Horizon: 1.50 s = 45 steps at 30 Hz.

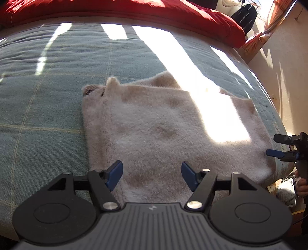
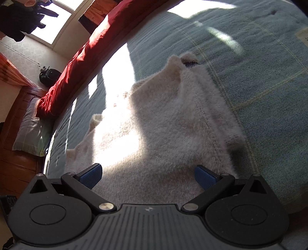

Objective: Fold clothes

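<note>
Grey-green checked bedspread [image 1: 48,80] filling the frame, sun stripes across it, red duvet [image 1: 119,9] along the top, bright window [image 2: 63,17] upper left, orange curtain [image 1: 277,15] upper right

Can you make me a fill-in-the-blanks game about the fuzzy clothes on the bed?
1. The fuzzy cream garment lies folded on the green checked ____.
2. At the far edge of the bed lies a bunched-up ____ blanket.
3. The left tongs are ____, with nothing pinched between them.
4. The pads on the right tongs are coloured ____.

Missing words: bed; red; open; blue
</note>
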{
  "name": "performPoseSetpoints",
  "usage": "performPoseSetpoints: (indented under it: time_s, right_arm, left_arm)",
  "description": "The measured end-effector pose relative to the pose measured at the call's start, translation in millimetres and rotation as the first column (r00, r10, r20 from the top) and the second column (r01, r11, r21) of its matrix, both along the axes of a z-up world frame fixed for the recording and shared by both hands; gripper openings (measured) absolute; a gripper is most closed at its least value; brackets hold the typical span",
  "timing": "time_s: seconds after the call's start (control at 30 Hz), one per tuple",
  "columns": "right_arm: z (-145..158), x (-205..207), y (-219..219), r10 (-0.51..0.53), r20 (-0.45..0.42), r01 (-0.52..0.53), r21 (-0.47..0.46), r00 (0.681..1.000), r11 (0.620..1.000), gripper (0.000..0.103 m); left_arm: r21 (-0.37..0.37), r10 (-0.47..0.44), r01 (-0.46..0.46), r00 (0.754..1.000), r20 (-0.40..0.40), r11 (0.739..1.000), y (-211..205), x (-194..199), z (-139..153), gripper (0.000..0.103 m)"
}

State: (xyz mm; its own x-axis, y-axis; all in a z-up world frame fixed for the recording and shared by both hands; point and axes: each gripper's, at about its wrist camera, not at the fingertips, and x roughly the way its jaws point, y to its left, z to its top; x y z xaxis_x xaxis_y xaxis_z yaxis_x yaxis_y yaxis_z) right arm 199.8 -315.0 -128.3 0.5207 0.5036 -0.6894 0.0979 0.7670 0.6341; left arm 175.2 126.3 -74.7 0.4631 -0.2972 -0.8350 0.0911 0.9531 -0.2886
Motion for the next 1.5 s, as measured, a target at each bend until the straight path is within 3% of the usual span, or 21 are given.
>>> performPoseSetpoints:
  time_s: [0.17, 0.33, 0.57, 0.67, 0.8, 0.9, 1.03, 1.5]
  right_arm:
    - [17, 19, 27, 0.080, 0.095, -0.074, -0.072, 0.992, 0.995, 0.103]
    - [2, 27, 34, 0.100, 0.057, -0.092, -0.141, 0.993, 0.986, 0.103]
    - [-18, 24, 22, 0.098, 0.055, -0.093, -0.093, 0.994, 0.991, 0.103]
    - [-18, 26, 23, 0.105, 0.051, -0.100, -0.101, 0.993, 0.990, 0.103]
    - [-19, 27, 28, 0.114, 0.054, -0.107, -0.120, 0.992, 0.987, 0.103]
    - [-19, 26, 28, 0.132, 0.064, -0.123, -0.129, 0.989, 0.984, 0.103]
    - [-19, 26, 30, 0.140, 0.066, -0.130, -0.140, 0.988, 0.982, 0.103]
    - [-16, 32, 44, 0.162, 0.036, -0.149, -0.236, 0.986, 0.960, 0.103]
  left_arm:
    - [0.009, 0.010, -0.010, 0.999, 0.037, 1.000, -5, 33, -7, 0.070]
    - [0.014, 0.045, -0.045, 0.999, -0.024, 0.999, 10, 41, -36, 0.070]
    - [0.001, 0.056, -0.056, 0.997, 0.050, 0.998, 21, 34, -13, 0.070]
    - [-0.033, 0.117, -0.116, 0.992, 0.046, 0.993, 43, 45, -14, 0.071]
    - [-0.091, 0.212, -0.213, 0.977, -0.024, 0.973, 73, 59, -35, 0.073]
    - [-0.127, 0.188, -0.196, 0.979, -0.073, 0.972, 82, 62, -52, 0.073]
    - [-0.103, 0.159, -0.169, 0.982, -0.102, 0.980, 81, 64, -65, 0.073]
    - [-0.122, 0.076, -0.084, 0.995, -0.066, 0.989, 77, 74, -70, 0.074]
